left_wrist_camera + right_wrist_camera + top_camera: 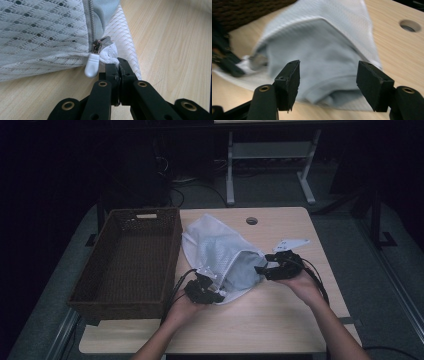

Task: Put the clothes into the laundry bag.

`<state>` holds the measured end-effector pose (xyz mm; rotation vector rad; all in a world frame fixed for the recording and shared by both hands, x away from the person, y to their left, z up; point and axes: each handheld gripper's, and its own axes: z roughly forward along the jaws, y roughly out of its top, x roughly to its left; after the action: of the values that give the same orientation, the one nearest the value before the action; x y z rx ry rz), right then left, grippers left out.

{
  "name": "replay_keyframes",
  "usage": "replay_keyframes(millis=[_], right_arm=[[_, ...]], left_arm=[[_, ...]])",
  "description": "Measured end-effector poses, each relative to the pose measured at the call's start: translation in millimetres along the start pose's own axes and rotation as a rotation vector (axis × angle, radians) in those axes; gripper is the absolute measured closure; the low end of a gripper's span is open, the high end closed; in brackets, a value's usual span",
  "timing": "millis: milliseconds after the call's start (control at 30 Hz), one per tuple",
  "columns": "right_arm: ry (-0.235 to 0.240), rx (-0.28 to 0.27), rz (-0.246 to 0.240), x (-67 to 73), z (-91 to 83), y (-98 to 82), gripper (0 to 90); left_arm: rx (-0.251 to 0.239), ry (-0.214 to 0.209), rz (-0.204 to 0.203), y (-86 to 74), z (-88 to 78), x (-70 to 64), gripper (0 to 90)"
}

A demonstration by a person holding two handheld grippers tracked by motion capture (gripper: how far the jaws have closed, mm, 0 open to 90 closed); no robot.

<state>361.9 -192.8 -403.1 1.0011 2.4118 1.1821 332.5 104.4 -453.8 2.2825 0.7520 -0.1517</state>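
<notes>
A white mesh laundry bag (220, 251) lies in the middle of the wooden table (280, 315), its zippered mouth turned toward me. A pale blue cloth (319, 67) fills it and shows through the open mouth. My left gripper (214, 292) is at the bag's near left corner. In the left gripper view my left gripper (119, 66) is shut on the mesh edge beside the white zipper pull (92, 65). My right gripper (262, 268) stands at the right side of the mouth. Its jaws are apart (328, 77), with the cloth just beyond them and nothing pressed between the pads.
A dark wicker basket (169, 270) with nothing in it stands along the table's left side, right next to the bag. A round cable hole (251, 220) sits near the far edge. Bare tabletop stretches to the right and along the front edge.
</notes>
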Motion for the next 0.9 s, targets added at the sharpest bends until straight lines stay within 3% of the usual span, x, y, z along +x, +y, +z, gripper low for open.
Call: replay_keyframes(millis=[267,467,767,900], right_arm=[[-0.032,0.014,0.034,-34.7,4.2,-12.1,34.4],[-0.042,0.007,0.089,-55.2,11.9,-18.0,37.9],[-0.065,0.055,0.100,-71.6,44.9,-21.4,43.8],[-0.078,0.010,0.122,-79.8,50.6,-20.6,48.1]], left_arm=[[-0.002,-0.007,-0.006,-0.1,0.2,0.7,88.0],[-0.006,-0.003,-0.008,0.1,-0.9,-0.1,88.0],[-0.003,-0.004,-0.006,-0.2,-0.1,0.3,88.0],[-0.004,-0.004,-0.011,-0.8,-0.2,0.4,88.0]])
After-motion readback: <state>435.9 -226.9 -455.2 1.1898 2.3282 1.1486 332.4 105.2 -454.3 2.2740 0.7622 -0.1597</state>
